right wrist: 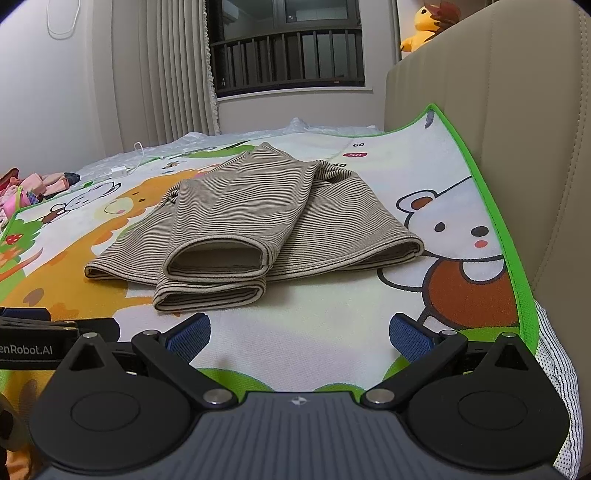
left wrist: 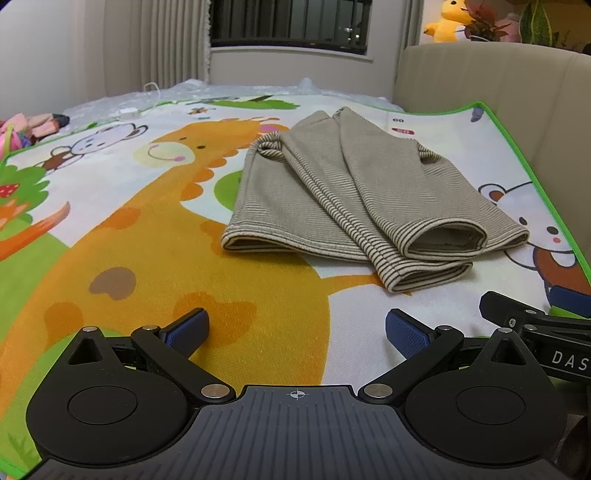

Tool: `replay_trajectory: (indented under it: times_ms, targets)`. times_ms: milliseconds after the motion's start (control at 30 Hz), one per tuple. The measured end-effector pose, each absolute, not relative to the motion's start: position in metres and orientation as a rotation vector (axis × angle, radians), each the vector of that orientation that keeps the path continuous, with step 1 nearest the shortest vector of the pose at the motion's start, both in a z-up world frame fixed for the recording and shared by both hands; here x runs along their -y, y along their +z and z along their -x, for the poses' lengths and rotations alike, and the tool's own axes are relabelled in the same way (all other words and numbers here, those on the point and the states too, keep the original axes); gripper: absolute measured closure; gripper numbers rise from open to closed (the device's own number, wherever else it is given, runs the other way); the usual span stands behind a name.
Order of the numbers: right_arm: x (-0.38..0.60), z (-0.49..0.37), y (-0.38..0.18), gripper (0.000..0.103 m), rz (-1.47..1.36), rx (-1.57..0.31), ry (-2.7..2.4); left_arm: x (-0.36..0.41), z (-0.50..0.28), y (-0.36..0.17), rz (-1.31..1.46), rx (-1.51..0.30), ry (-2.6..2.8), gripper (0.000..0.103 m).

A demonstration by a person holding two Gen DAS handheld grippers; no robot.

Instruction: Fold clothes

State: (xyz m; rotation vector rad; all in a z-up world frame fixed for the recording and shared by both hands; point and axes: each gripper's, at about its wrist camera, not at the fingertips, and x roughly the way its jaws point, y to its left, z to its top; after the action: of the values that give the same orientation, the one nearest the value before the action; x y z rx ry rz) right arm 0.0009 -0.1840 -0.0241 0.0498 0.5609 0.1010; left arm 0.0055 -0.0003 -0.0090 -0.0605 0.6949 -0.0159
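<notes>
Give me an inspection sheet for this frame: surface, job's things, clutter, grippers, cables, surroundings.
Surface: cartoon play mat with green edging, spread flat.
Job's things: one striped garment, lying on the mat with its sleeves folded over the body, cuffs toward the cameras.
Clutter: pile of pink and dark clothes at the mat's far left edge.
Grippers: left gripper open, holding nothing; right gripper open, holding nothing; both short of the garment.
Cables: white cable with adapter on the bubble wrap beyond the mat.
Surroundings: beige headboard on the right, curtain, window with railing, yellow plush toy.
</notes>
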Motion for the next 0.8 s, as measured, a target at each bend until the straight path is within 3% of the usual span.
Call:
replay_trajectory:
  times_ms: [800]
  targets:
    - [0.1837,-0.0002,-0.0232,0.000,-0.049,-0.558,0.101,0.0015,-0.0038,-0.0091,0.062,-0.695,-0.024,0.000]
